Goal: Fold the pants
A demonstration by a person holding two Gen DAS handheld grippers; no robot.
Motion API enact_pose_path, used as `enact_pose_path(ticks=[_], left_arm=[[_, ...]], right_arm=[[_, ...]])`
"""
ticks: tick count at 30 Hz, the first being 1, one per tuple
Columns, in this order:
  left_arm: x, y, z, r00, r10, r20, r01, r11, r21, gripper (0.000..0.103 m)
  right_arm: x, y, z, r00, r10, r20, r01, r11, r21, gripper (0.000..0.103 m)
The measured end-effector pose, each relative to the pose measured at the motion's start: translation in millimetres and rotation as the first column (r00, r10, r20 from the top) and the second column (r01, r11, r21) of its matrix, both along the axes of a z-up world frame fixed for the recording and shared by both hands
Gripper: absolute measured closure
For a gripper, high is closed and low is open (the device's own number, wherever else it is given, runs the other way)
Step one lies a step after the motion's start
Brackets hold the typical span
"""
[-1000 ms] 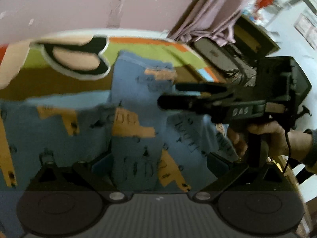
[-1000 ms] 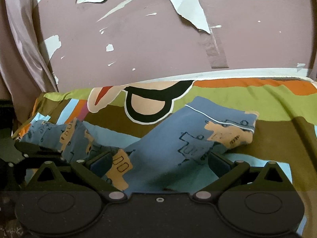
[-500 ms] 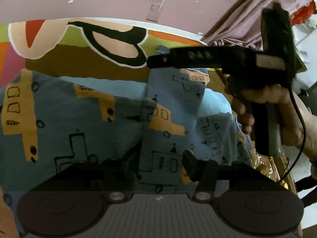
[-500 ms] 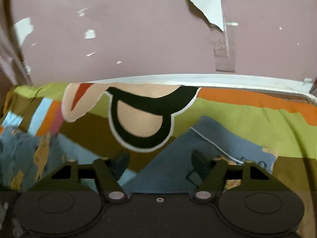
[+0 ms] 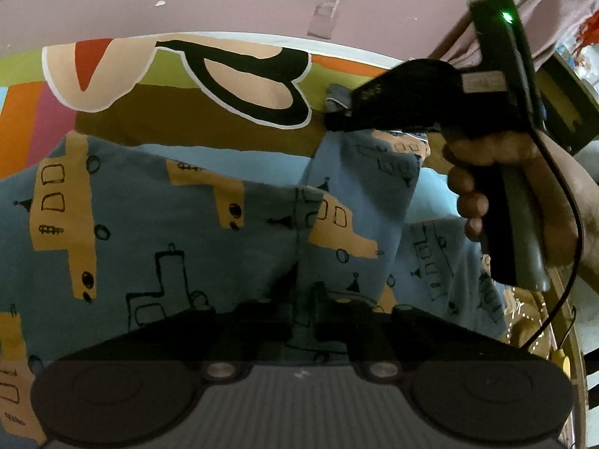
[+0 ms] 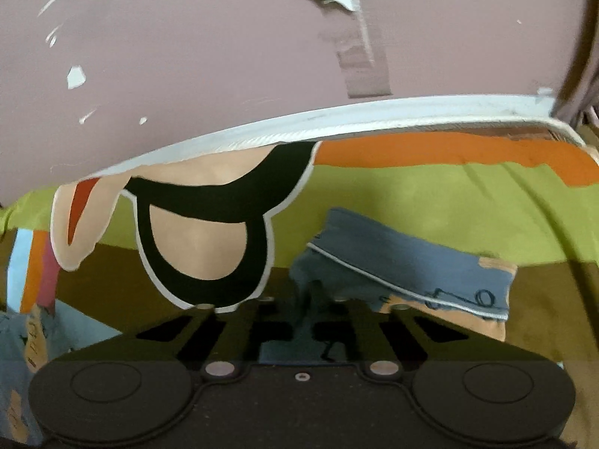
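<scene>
The pants (image 5: 157,224) lie on the bed (image 5: 224,127), one leg running away from the left gripper (image 5: 303,321) to the right gripper (image 6: 305,321) at its far cuff (image 6: 411,262). Both grippers' fingers are narrow, pinching fabric, approx. at opposite ends of this leg.

A bed (image 5: 232,123) with a bright cartoon-print sheet in green, orange and brown carries the blue patterned pants (image 5: 157,232), which lie spread and rumpled across it.
</scene>
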State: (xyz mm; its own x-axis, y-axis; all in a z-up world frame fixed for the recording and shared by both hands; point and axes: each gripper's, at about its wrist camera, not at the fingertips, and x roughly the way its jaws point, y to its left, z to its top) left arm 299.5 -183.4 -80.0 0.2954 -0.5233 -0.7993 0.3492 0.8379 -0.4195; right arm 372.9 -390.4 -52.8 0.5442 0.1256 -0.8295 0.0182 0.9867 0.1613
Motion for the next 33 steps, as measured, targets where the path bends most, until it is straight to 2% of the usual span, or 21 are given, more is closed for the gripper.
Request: enact_pose_path(ticks=[2,5,8,10,13,17,21,23,25,29,33], left_arm=[[-1.5,1.2,0.8,1.0,-0.005,0.01,0.005,1.0,0.002,0.1],[-7.1,0.8,5.3,0.999,-0.022,0.041,0.022,1.0,0.012,0.101],[-15.9,-2.0,17.0,0.994,-0.054,0.096,0.052,0.998,0.023,0.102],[-23.3,-5.6,26.4,0.986,-0.089,0.142,0.085,0.996,0.03,0.102],[-37.7,-11.6,40.4,0.965,-0.169,0.2,0.167,0.986,0.027,0.102],[-62.7,-25.6,54.2,0.918,-0.301,0.258,0.299,0.953,0.048,0.102],[-89.4,-41.3,56.9,0.854,-0.435,0.285,0.428,0.899,0.092,0.102],[-104.3,-49.3,51.0,0.814,-0.501,0.293,0.482,0.865,0.14,0.102],[-118.7,-50.4,41.0,0.788,-0.546,0.285,0.516,0.838,0.179,0.102],[-126.1,-59.2,21.6,0.778,-0.577,0.25,0.533,0.816,0.222,0.102],[-129.4,-59.0,16.3,0.771,-0.591,0.236,0.545,0.805,0.236,0.102]], right_arm=[[-7.8,-7.2,3.7,0.999,-0.011,0.032,0.01,0.999,0.036,0.102],[-23.2,-20.0,13.7,0.996,-0.023,0.084,0.016,0.996,0.084,0.102],[-47.0,-39.4,28.6,0.987,-0.061,0.147,0.04,0.989,0.146,0.102],[-69.9,-51.8,41.9,0.975,-0.076,0.211,0.045,0.988,0.148,0.102],[-112.5,-77.0,61.3,0.948,-0.126,0.294,0.07,0.978,0.194,0.102],[-173.1,-103.3,77.0,0.913,-0.205,0.352,0.128,0.965,0.23,0.102],[-233.8,-119.8,71.7,0.89,-0.302,0.342,0.217,0.939,0.266,0.102],[-255.2,-124.5,61.7,0.883,-0.34,0.323,0.257,0.927,0.273,0.102],[-269.3,-128.1,46.0,0.884,-0.367,0.289,0.287,0.915,0.284,0.102],[-281.1,-133.2,14.8,0.889,-0.4,0.222,0.328,0.895,0.301,0.102],[-293.1,-132.9,-0.2,0.878,-0.427,0.215,0.346,0.878,0.331,0.102]])
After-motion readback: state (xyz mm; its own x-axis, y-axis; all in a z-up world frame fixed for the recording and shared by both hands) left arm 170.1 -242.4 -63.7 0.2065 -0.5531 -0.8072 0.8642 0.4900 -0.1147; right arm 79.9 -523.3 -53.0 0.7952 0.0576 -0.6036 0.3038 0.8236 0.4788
